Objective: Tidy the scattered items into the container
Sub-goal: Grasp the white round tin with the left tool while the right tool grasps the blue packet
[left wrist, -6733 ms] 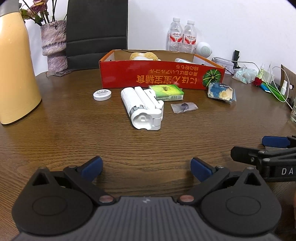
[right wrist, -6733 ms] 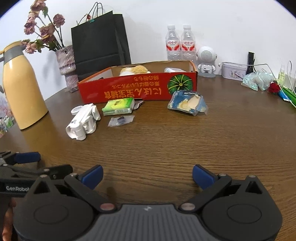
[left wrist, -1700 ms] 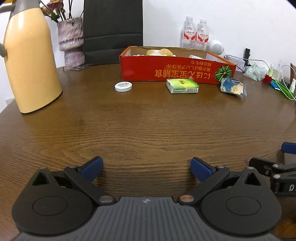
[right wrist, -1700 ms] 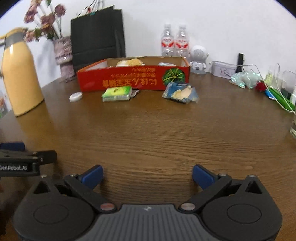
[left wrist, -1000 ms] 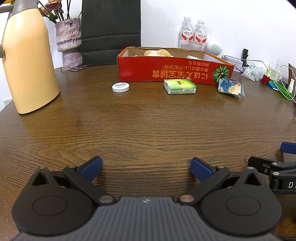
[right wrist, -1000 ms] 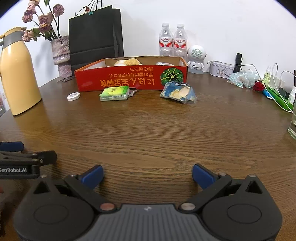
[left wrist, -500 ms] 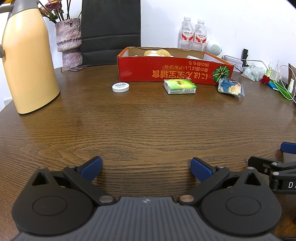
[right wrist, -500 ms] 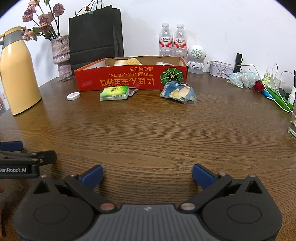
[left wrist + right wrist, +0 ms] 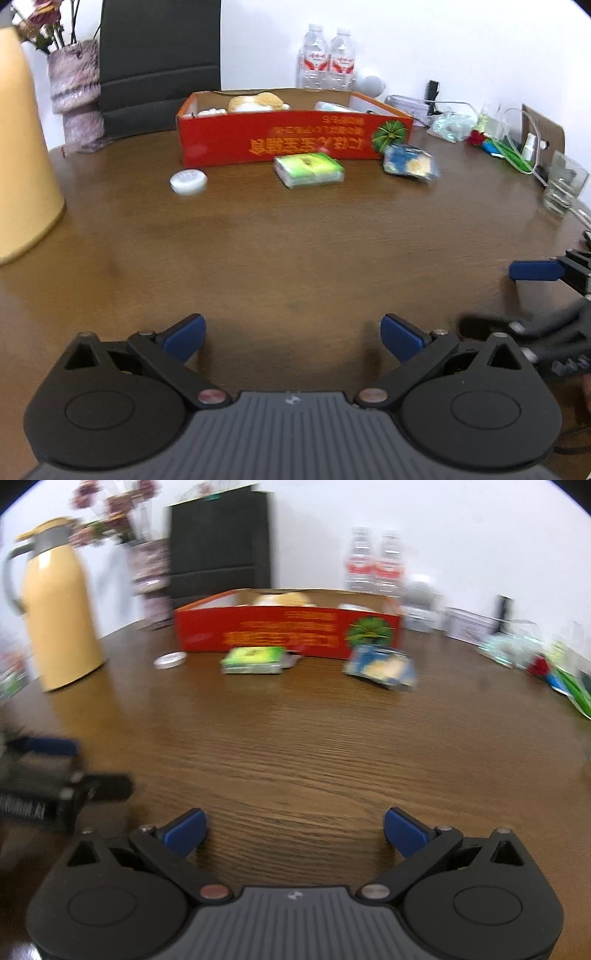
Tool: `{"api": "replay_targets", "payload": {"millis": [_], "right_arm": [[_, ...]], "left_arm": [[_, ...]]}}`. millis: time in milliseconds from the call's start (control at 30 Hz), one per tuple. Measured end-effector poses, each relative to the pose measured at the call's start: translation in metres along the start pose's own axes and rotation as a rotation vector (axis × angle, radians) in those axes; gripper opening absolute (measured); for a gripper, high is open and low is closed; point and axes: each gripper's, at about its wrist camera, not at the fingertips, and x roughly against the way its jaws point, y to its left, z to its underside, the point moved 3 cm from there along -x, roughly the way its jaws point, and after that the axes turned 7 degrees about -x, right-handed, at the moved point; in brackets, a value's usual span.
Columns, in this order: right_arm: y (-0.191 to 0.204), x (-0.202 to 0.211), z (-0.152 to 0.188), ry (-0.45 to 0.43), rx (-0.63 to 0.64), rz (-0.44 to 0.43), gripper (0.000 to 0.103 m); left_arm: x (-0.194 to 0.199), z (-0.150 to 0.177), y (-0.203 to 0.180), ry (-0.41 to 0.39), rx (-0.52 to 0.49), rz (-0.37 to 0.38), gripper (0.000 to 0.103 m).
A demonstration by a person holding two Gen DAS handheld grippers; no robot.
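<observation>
Left gripper (image 9: 291, 338) and right gripper (image 9: 293, 830): fingers spread wide, holding nothing, over bare bench (image 9: 295, 258). Far ahead of the fingers lie the white tin (image 9: 188, 181), green packet (image 9: 308, 170) and blue packet (image 9: 408, 167) (all just before the red box (image 9: 288, 140)). Yellow flask (image 9: 61, 605) stands ahead-left.

Both rigs look identical. The left gripper (image 9: 291, 338) is matte black plastic with two big round discs at its rear corners, each with a triangular cutout just ahead. A grey ribbed panel with a tiny white logo sits between them, flanked by coppery screw heads. Fingertips (image 9: 184, 336) are blue pads. Same build on the right gripper (image 9: 294, 829).
</observation>
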Motion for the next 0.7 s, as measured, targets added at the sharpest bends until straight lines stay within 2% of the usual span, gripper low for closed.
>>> {"api": "replay_targets", "payload": {"millis": [100,200,233,300,367,433,567,633,700], "right_arm": [[-0.003,-0.006,-0.023,-0.038,0.005,-0.067,0.102],[-0.005,-0.02,-0.058,-0.09,0.018,-0.077,0.098],[-0.005,-0.028,-0.07,-0.097,0.017,-0.071,0.096],[-0.002,-0.044,-0.088,-0.098,0.024,-0.079,0.092],[0.005,-0.06,-0.103,-0.115,0.061,-0.122,0.089],[0.007,-0.076,-0.117,-0.123,0.099,-0.122,0.08],[-0.01,-0.111,-0.143,-0.088,0.029,-0.083,0.05],[-0.019,-0.13,-0.151,-0.057,-0.012,-0.067,0.043],[-0.023,-0.146,-0.154,-0.035,-0.022,-0.052,0.038]], "left_arm": [[-0.015,-0.036,0.029,-0.052,-0.024,-0.09,0.103],[-0.049,-0.07,0.063,-0.068,0.003,-0.136,0.102],[-0.062,-0.079,0.073,-0.056,0.021,-0.145,0.095],[-0.084,-0.089,0.086,-0.036,0.051,-0.118,0.085],[-0.1,-0.093,0.092,-0.03,0.054,-0.078,0.083],[-0.112,-0.096,0.095,-0.025,0.047,-0.075,0.076],[-0.127,-0.1,0.097,-0.008,-0.009,-0.039,0.061],[-0.132,-0.1,0.098,-0.005,-0.022,-0.013,0.044],[-0.135,-0.097,0.1,-0.008,-0.005,0.002,0.043]]}}
